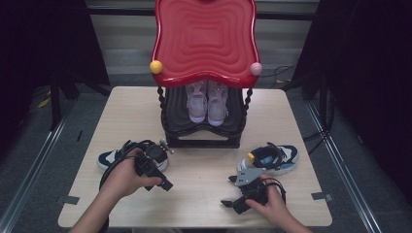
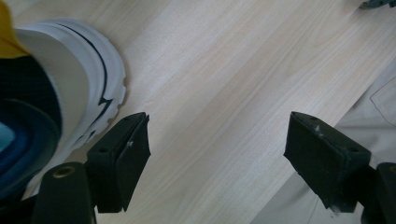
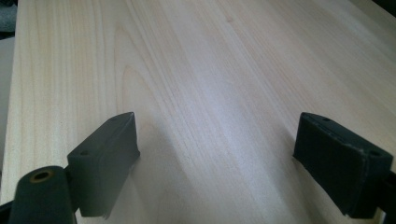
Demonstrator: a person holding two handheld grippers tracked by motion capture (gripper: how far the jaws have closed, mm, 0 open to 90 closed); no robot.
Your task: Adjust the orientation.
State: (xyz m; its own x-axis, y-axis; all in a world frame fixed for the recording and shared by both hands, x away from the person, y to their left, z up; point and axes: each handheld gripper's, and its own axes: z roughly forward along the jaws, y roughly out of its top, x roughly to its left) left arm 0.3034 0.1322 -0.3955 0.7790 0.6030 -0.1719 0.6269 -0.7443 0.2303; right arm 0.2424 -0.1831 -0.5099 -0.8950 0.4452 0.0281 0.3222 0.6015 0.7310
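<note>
A navy and white sneaker [image 1: 108,158] lies at the table's left, and its white sole [image 2: 70,88] shows at the left of the left gripper view. My left gripper [image 1: 161,178] [image 2: 217,135] hangs just right of it, open, with bare wood between its fingers. A matching blue and white sneaker [image 1: 272,158] with a yellow tab lies at the right. In front of that shoe, my right gripper [image 1: 228,191] [image 3: 217,135] stands open near the table's front edge, nothing between its fingers. A pair of lilac sneakers [image 1: 207,101] sits on the rack's lower shelf.
A rack with a red wavy top [image 1: 204,39] and a black lower shelf [image 1: 175,127] stands at the back middle of the light wooden table [image 1: 204,170]. Black curtains hang on both sides. Tape marks sit at the front corners.
</note>
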